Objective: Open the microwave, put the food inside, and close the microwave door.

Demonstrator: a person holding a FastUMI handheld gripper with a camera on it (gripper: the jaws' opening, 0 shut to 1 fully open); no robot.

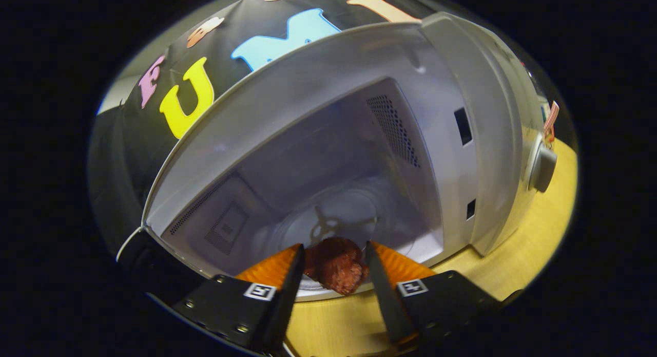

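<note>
Gripper view: microwave [477, 156] stood open on wooden table [534, 254], cavity facing gripper [333, 264]. Jaws clenched on brown food lump [336, 269], both fingers pressing its sides. Food hung at cavity's front lip, short of glass turntable [349, 218], likely held level for clearing sill before release.

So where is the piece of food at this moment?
In the gripper view the brown food sits between the jaws of the gripper, at the front opening of the open microwave, just before its glass turntable, above the wooden table.
</note>
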